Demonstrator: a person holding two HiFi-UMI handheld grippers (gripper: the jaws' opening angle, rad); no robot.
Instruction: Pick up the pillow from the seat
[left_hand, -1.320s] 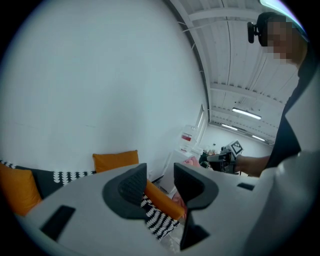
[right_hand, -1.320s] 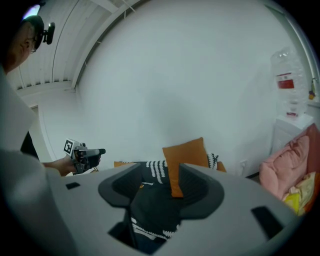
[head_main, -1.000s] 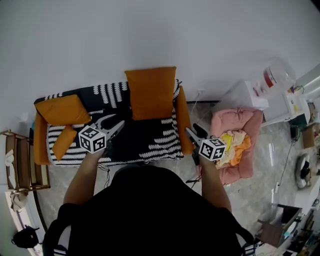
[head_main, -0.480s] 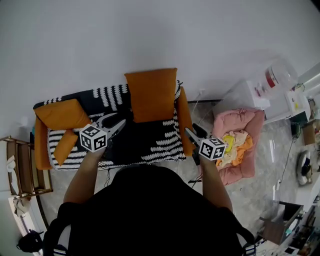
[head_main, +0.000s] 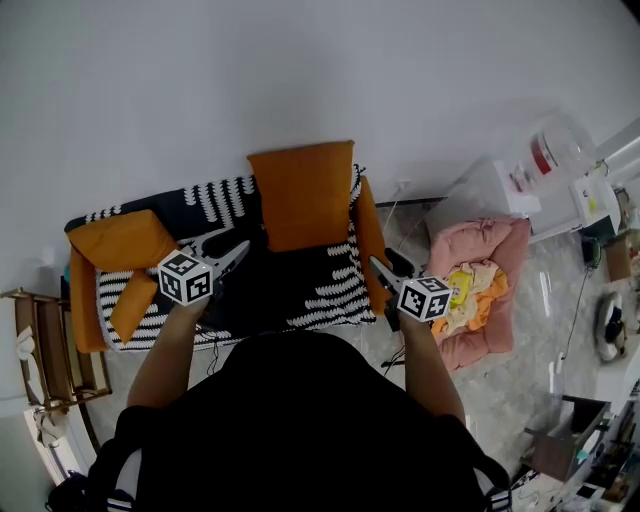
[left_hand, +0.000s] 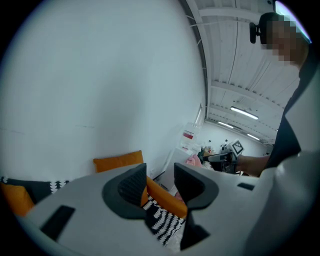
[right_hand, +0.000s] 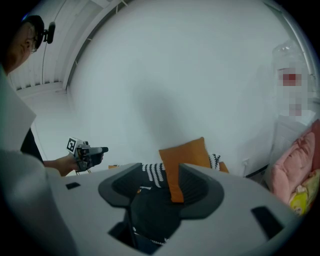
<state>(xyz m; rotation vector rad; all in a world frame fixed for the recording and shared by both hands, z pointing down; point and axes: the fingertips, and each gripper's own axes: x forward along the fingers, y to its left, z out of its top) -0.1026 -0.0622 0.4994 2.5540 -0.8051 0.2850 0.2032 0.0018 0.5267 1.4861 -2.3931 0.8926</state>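
Observation:
A large orange pillow (head_main: 300, 195) stands upright against the white wall on a sofa (head_main: 320, 290) with a black-and-white patterned cover. My left gripper (head_main: 228, 250) hovers over the seat just left of the pillow, open and holding nothing. My right gripper (head_main: 388, 266) hangs by the sofa's orange right armrest (head_main: 367, 240), also open and holding nothing. In the left gripper view the pillow (left_hand: 118, 161) lies beyond the jaws (left_hand: 160, 182). In the right gripper view the pillow (right_hand: 185, 157) shows between the spread jaws (right_hand: 160, 182), still at a distance.
Two more orange cushions (head_main: 120, 240) lie at the sofa's left end. A pink floor cushion (head_main: 480, 250) with yellow and orange cloth sits right of the sofa, beside a white water dispenser (head_main: 540, 160). A wooden rack (head_main: 40, 340) stands at the left.
The sofa and pillow sit slightly lower in the head view. Both grippers stay in about the same places, and their jaws have not changed.

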